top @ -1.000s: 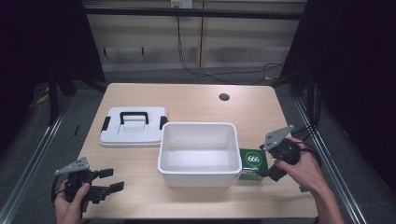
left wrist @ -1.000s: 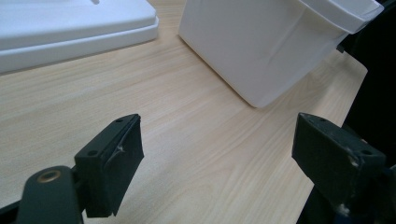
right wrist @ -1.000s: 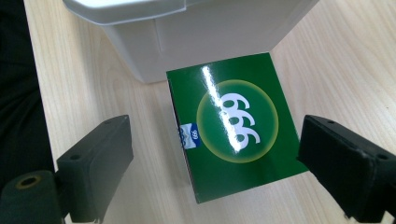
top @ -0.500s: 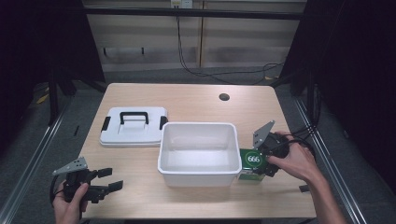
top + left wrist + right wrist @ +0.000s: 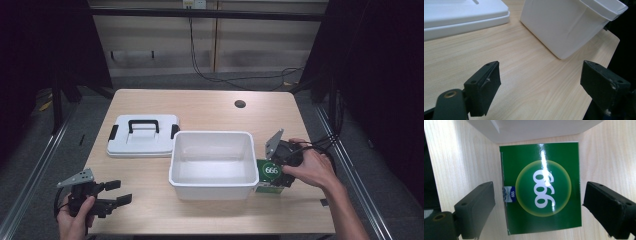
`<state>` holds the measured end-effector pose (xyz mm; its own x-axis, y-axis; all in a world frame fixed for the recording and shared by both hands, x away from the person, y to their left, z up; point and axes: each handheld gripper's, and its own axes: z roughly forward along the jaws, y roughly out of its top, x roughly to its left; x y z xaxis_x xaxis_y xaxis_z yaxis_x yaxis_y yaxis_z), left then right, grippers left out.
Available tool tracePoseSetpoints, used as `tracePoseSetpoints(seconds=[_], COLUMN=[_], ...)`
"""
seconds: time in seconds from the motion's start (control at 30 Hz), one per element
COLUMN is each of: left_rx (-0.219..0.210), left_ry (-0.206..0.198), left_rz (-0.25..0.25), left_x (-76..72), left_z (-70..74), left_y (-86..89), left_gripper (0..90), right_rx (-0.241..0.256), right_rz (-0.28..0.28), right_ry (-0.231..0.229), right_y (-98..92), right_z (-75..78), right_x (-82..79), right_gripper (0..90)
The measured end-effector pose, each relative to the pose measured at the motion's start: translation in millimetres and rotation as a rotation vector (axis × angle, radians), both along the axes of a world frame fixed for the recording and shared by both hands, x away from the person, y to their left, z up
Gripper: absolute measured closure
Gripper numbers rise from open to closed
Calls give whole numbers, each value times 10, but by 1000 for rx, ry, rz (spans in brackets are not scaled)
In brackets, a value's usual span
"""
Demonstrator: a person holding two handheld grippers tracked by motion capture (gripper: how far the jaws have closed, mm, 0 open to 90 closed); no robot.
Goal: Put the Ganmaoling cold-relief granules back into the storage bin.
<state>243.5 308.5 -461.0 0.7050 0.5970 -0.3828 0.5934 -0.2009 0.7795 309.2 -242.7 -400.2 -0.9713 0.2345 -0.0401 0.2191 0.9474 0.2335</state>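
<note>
1. Green carton (image 5: 541, 188) marked "666" lies flat on the tabletop (image 5: 210, 107) near the right edge, just beside the right wall of the white bin (image 5: 212, 158).
2. Right gripper (image 5: 537, 206) is positioned above the carton. Its fingers (image 5: 475, 208) are spread wide, one on either side of the carton, not touching it.
3. Left gripper (image 5: 111, 193) sits near the front-left corner of the tabletop. Its fingers (image 5: 484, 86) are spread apart and hold nothing.
4. White lid (image 5: 142, 135) with a black handle lies flat toward the left edge, beside the bin.
5. Probable step: grasping the carton, likely for placement in the bin.
6. Risk: the carton face is glossy; light finger pressure may let it slip.
7. Risk: the carton lies close to the bin wall; a finger may strike the wall and shift the bin.
8. Risk: excess pressure may crush the carton sides.
</note>
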Motion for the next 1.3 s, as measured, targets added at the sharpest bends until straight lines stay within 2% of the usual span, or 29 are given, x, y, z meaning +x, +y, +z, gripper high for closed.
tracePoseSetpoints(seconds=[0.07, 0.1, 0.2, 0.3, 0.4, 0.47, 0.53, 0.77, 1.07, 1.1, 1.3], left_rx=[-1, -2, -2, 0, -2, 0, 0, 0, 3, 2, 2], left_ry=[0, 0, 1, -1, -1, 1, 0, 2, 2, 3, 3], left_rz=[2, 1, 0, 0, -3, -3, -3, -3, -1, -1, -3], left_x=[1, 1, 1, 2, 2, 4, 4, 3, 4, 4, 4], left_z=[-1, -2, -3, -2, -3, -3, -3, -4, -4, -4, -5], left_y=[-4, -4, -6, -4, -6, -7, -6, -9, -8, -7, -10], left_gripper=[165, 165, 165, 165, 165, 165, 165, 165, 165, 165, 165], right_rx=[-12, -33, -78, -87, -102, -110, -106, -118, -116, -123, -131], right_rz=[2, 13, 28, 27, 59, 41, 64, 63, 79, 62, 77], right_ry=[3, -14, 6, 18, 14, 23, 24, 54, 46, 55, 68], right_y=[20, 29, 64, 93, 119, 129, 131, 142, 146, 151, 164], right_z=[-20, -27, -58, -74, -113, -122, -144, -169, -183, -184, -206], right_x=[9, 26, 39, 34, 76, 68, 97, 118, 127, 117, 137], right_gripper=[95, 95, 96, 98, 120, 122, 127, 136, 139, 139, 141])
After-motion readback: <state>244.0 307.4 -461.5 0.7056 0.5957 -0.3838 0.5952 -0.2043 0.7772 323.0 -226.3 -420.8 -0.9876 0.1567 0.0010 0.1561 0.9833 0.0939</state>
